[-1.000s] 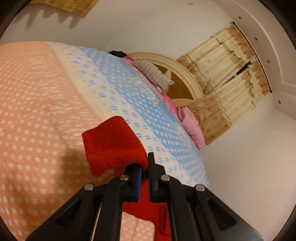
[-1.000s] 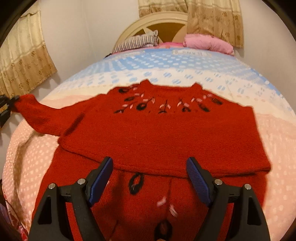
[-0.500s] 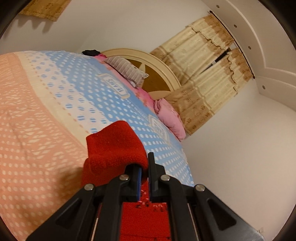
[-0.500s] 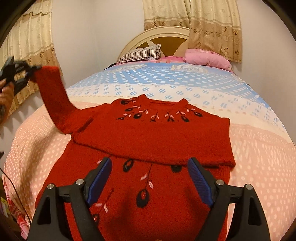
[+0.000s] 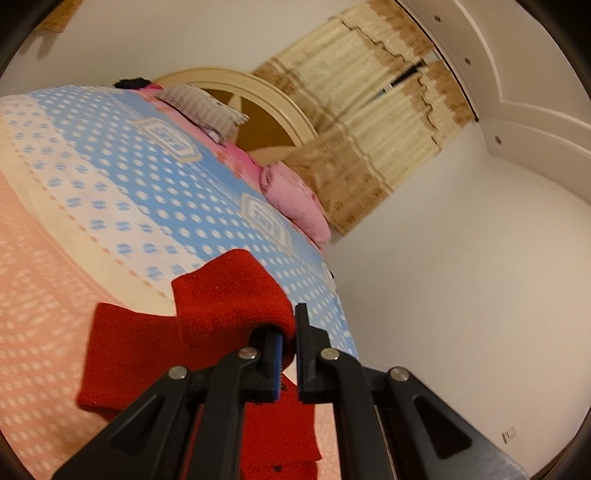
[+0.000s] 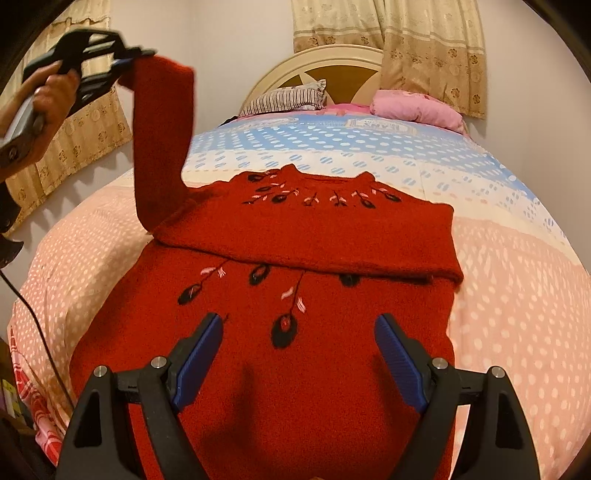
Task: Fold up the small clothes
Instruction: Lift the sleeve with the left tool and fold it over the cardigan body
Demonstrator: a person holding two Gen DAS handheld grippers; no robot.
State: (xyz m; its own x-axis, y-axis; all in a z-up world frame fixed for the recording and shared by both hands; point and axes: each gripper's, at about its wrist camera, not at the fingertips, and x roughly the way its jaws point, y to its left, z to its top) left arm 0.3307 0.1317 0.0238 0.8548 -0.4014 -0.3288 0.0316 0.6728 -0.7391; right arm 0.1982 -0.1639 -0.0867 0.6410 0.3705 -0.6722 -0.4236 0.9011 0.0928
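A red knit sweater (image 6: 306, 288) with black and pink flower embroidery lies flat on the bed, its right sleeve folded across the chest. My left gripper (image 5: 290, 332) is shut on the cuff of the left sleeve (image 5: 229, 295) and holds it high above the bed's left side; it also shows in the right wrist view (image 6: 129, 59), with the sleeve (image 6: 162, 147) hanging down to the shoulder. My right gripper (image 6: 299, 332) is open and empty, low over the sweater's lower body.
The bed (image 6: 517, 280) has a pink, cream and blue dotted cover. A striped pillow (image 6: 284, 99) and a pink pillow (image 6: 417, 107) lie by the headboard (image 6: 332, 66). Curtains (image 6: 399, 33) hang behind. A wall (image 5: 461, 277) runs along the bed's far side.
My left gripper has lifted the sleeve cuff from low at the bed's left edge to high above it. My right gripper stays open and has drawn back toward the hem.
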